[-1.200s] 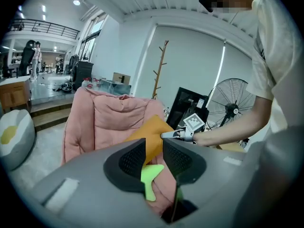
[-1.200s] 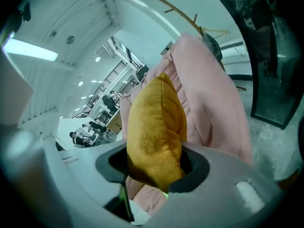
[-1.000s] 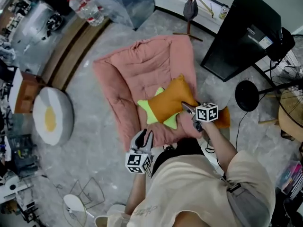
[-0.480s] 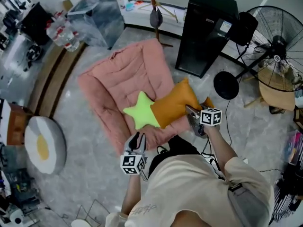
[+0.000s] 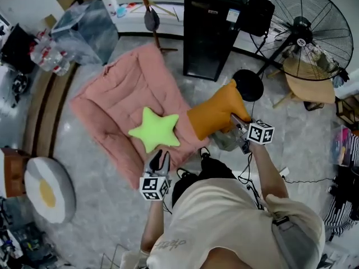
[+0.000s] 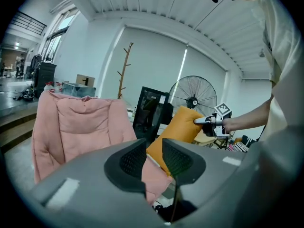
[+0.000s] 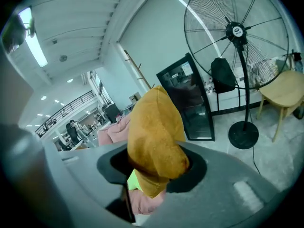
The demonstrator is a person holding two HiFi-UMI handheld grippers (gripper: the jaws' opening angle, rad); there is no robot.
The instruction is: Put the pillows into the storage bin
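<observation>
1. At the right of the head view, the person's right forearm stretches forward from a bent elbow. It carries the right tool [image 5: 238, 123], which tilts slightly downward at the right edge of the pink mat [image 5: 126, 88].
2. That tool's jaws are clamped on one end of the orange pillow [image 5: 216, 114]. The pillow is held up and sticks out away from the person toward the black cabinet [image 5: 212, 29].
3. The left forearm stays close to the body, and the left tool [image 5: 160, 158] points at the mat's near edge.
4. Its jaws stand a little apart with nothing between them, and they touch nothing.
5. The green star pillow [image 5: 154, 129] lies flat on the mat, just ahead of the left tool and beside the orange pillow.
6. A clear plastic container [image 5: 87, 29] stands beyond the mat's far corner, well apart from both pillows.
</observation>
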